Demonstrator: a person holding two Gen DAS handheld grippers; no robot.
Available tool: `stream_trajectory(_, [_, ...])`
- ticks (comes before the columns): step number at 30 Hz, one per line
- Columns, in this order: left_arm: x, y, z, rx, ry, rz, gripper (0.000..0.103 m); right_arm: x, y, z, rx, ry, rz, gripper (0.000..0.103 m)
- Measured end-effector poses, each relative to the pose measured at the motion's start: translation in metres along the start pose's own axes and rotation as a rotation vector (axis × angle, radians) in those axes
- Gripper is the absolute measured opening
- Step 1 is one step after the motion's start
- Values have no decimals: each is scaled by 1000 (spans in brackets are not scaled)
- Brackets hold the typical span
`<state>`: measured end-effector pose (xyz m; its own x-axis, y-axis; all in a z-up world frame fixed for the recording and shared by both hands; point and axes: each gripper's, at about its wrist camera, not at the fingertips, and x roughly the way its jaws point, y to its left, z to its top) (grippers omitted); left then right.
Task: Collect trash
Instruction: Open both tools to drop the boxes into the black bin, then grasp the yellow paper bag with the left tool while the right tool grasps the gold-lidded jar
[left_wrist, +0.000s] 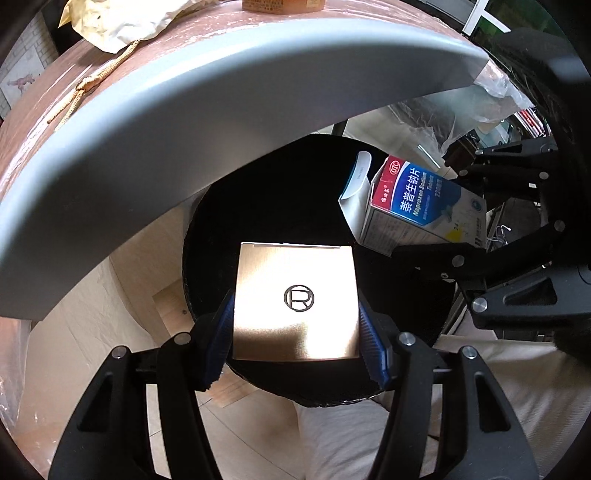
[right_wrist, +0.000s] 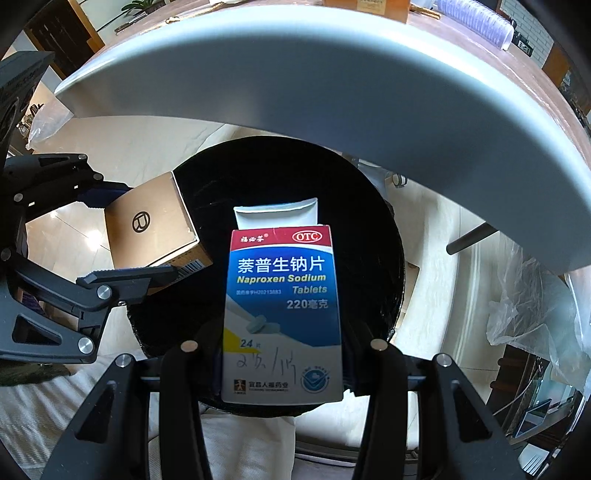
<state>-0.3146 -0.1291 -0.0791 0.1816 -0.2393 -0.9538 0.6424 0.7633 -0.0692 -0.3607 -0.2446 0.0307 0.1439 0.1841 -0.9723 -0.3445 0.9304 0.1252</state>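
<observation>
The round table (left_wrist: 155, 122), with its grey edge and plastic-covered wooden top, arches over both views. Below it, on the pale floor, sits a black round trash bin (left_wrist: 280, 177), its dark mouth directly under both grippers.

The step in hand looks like the drop: both pieces of trash hang over the bin, neither released. To do it well, keep each box inside the rim, clear of the table's edge, and open the jaws fully so nothing snags on a pad. The gold box looks centred; the medicine box, seen from the left wrist, hangs nearer the bin's right side, so a small shift inward may help. Letting go one at a time would avoid the boxes knocking each other.

The left gripper (left_wrist: 295, 332) is clamped on a gold box (left_wrist: 295, 299) bearing a circled R, its blue pads (left_wrist: 371, 339) pressing the box's two sides at a middling width.

The right gripper (right_wrist: 282, 373) holds a Naproxen Sodium tablet box (right_wrist: 282, 306), top flap open, jaws drawn narrowly against its sides.
</observation>
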Motion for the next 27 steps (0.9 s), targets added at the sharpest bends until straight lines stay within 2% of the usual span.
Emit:
stream_trajectory(12, [9, -1, 3, 21, 2, 30, 62, 5, -1, 2, -5, 2, -23, 46])
stream_trajectory(13, [5, 0, 1, 24, -8, 41, 62, 5, -3, 2, -4, -4, -30, 48])
stream_trajectory(14, [4, 1, 0, 22, -12, 47, 66, 5, -4, 2, -1, -5, -34, 58])
stream_trajectory(15, [3, 2, 0, 14, -20, 42, 75, 4, -4, 2, 3, -6, -32, 65])
stream_trajectory(16, [2, 3, 0, 6, -28, 29, 78, 3, -5, 2, 10, -10, -24, 67])
stream_trajectory(20, [-3, 10, 1, -38, -42, -7, 79, -2, -7, 0, 11, -19, -22, 67])
stream_trajectory(27, [-30, 9, -3, -32, -87, 44, 80, -37, -17, -10, 48, -69, -7, 67])
